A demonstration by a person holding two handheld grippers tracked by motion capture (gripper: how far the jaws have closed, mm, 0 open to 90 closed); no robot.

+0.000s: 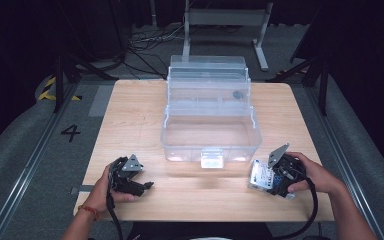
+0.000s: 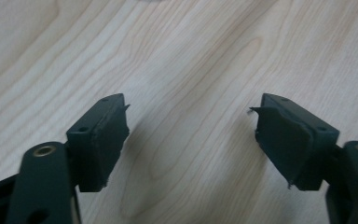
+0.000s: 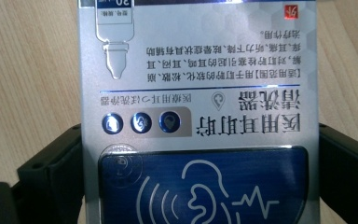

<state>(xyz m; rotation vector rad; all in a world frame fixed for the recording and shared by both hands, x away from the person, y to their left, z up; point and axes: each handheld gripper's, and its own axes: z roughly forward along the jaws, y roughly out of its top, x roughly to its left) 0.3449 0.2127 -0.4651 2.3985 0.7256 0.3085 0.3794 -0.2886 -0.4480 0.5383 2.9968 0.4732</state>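
A silver and blue carton, printed with an ear symbol and a dropper bottle, lies between the two black jaws of my right gripper. The jaws press on its two sides. In the high view the carton sits low over the table's front right part, with my right gripper shut on it. My left gripper rests near the front left of the table. Its jaws stand apart, and bare wood shows between its fingertips.
A clear plastic storage box stands in the middle of the wooden table, its lid raised toward the far side and a white latch at its front. Dark floor, cables and metal stands surround the table.
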